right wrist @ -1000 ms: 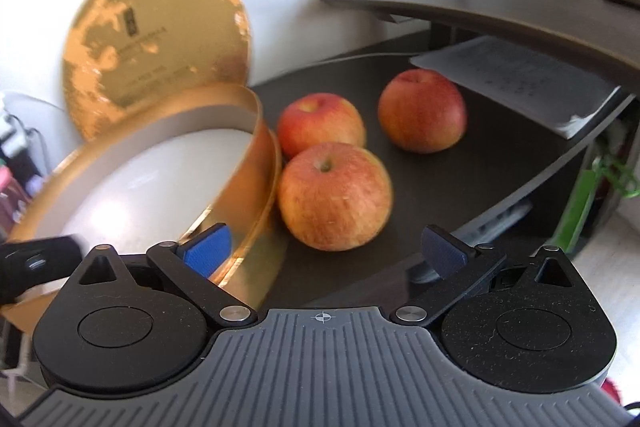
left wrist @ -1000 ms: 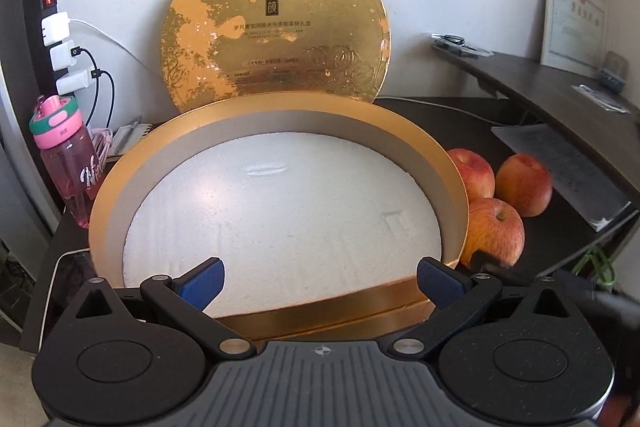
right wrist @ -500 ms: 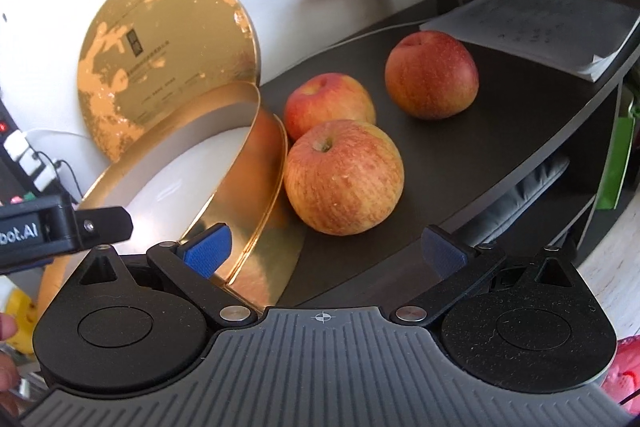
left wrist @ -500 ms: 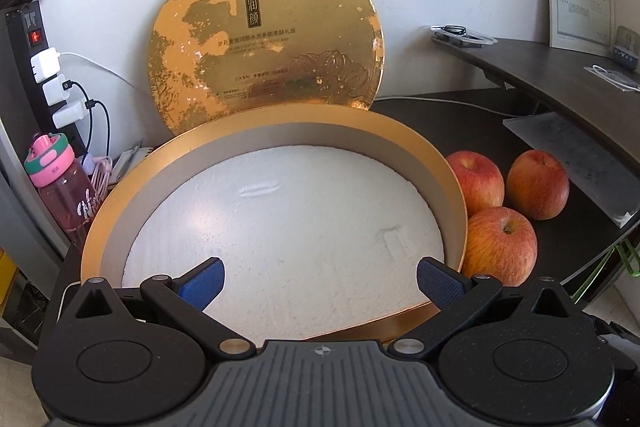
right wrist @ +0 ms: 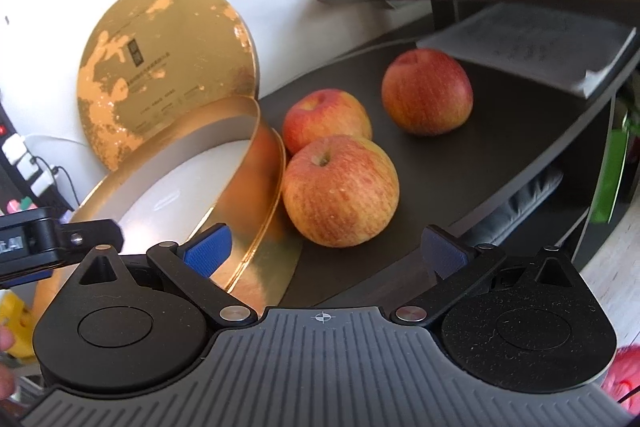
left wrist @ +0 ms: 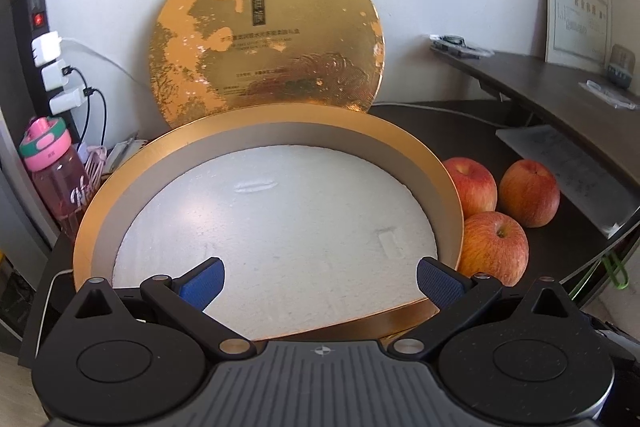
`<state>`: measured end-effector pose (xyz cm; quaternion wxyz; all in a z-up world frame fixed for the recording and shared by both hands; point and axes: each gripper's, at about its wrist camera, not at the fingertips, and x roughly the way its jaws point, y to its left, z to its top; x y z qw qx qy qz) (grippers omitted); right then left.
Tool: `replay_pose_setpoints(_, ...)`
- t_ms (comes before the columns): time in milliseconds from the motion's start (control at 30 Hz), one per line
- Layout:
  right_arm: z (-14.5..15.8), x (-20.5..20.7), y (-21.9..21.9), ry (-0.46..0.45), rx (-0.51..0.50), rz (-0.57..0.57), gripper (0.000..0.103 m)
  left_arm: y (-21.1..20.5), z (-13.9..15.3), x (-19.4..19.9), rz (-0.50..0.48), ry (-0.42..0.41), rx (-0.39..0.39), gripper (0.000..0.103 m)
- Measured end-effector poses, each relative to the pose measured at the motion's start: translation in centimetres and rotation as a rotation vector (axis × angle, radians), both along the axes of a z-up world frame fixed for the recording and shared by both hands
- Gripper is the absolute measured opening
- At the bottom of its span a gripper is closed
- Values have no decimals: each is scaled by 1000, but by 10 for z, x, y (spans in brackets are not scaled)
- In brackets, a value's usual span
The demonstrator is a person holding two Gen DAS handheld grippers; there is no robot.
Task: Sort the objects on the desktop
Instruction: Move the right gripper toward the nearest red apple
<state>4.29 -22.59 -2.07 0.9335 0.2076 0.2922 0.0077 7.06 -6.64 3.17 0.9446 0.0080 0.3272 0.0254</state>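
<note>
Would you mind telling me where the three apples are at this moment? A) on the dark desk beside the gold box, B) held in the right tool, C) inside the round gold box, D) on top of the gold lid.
A: all three apples sit on the dark desk just outside the gold box, whose white inside holds nothing.
</note>
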Motion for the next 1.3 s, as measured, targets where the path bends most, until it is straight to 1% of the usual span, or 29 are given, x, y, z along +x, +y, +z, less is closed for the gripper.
replay_pose_setpoints(67,2,-1,4,-11,-24,-8,103,6,-1,-7,-18,3,9,103)
replay_pose_setpoints(167,3,2,4,-12,-9,-1,103,17,-2,-17,-38,3,20,103)
replay_pose_setpoints(233,6,3,4,-39,-4,9,103,27,-3,-22,-40,5,0,103)
replay_pose_setpoints(267,7,4,4,-44,-18,15,103,32,-3,-24,-38,10,-18,103)
replay_pose_setpoints(333,11,6,6,-42,-68,37,103,41,-5,-28,-44,27,-55,103)
replay_pose_setpoints(367,14,6,8,-40,-105,49,103,43,-6,-29,-50,37,-61,103)
replay_pose_setpoints(533,24,9,11,-16,-305,70,103,51,-15,-35,-79,91,-47,103)
replay_pose_setpoints(567,24,10,11,-11,-342,81,102,52,-16,-37,-85,93,-55,103)
replay_pose_setpoints(600,24,11,11,-3,-371,100,99,53,-17,-39,-91,94,-64,103)
replay_pose_setpoints(667,21,16,11,17,-418,138,95,54,-18,-41,-100,91,-83,103)
replay_pose_setpoints(733,17,20,12,25,-452,174,93,55,-18,-44,-114,84,-93,103)
replay_pose_setpoints(833,10,25,13,19,-482,200,93,56,-18,-48,-128,85,-110,103)
replay_pose_setpoints(900,8,28,12,7,-481,214,94,57,-20,-50,-130,89,-112,103)
replay_pose_setpoints(1100,3,41,14,-16,-502,258,93,50,-24,-54,-128,84,-40,103)
replay_pose_setpoints(1233,-3,49,18,-18,-519,281,92,49,-26,-54,-127,96,-41,103)
replay_pose_setpoints(1300,-6,53,19,-10,-521,288,89,49,-27,-54,-119,98,-39,103)
